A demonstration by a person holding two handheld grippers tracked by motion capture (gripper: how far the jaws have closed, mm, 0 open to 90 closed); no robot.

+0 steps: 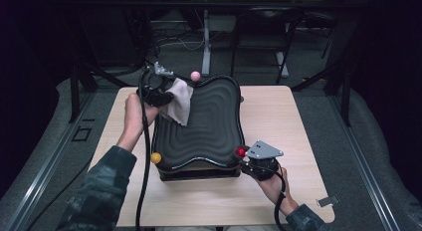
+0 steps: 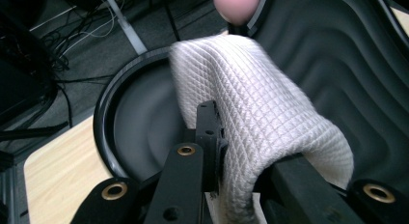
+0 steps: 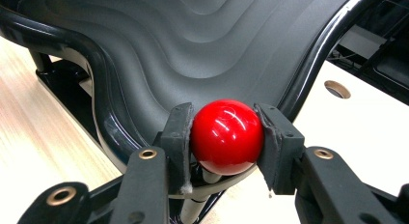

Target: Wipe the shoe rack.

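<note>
So I'm wiping down this wavy black tray (image 1: 209, 126) that sits mid-table. My left gripper (image 1: 166, 97) is up at the tray's 10 o'clock corner with its jaws pinched tight on a pale waffle-weave cloth (image 1: 180, 102), which drapes over the rim onto the ridged surface. My right gripper (image 1: 242, 154) is down at the 4 o'clock corner, jaws clamped on the red ball knob (image 1: 241, 152) there, basically pinning the tray so it doesn't skate around. To do this well, I reckon I need to keep that right-hand hold firm and steady, then drag the cloth along the grooves rather than across them, so the fabric settles into the dips instead of skipping over the crests. I'd also watch the pink knob (image 1: 195, 75) at 11 o'clock, since the cloth could snag on it. The left gripper view gives me the cloth's (image 2: 260, 113) quilted texture and how it bunches between the jaws, which the high view blurs. The right gripper view shows the red ball knob (image 3: 226, 136) squeezed on both sides. The high view adds a yellow knob (image 1: 156, 158) at 7 o'clock.
</note>
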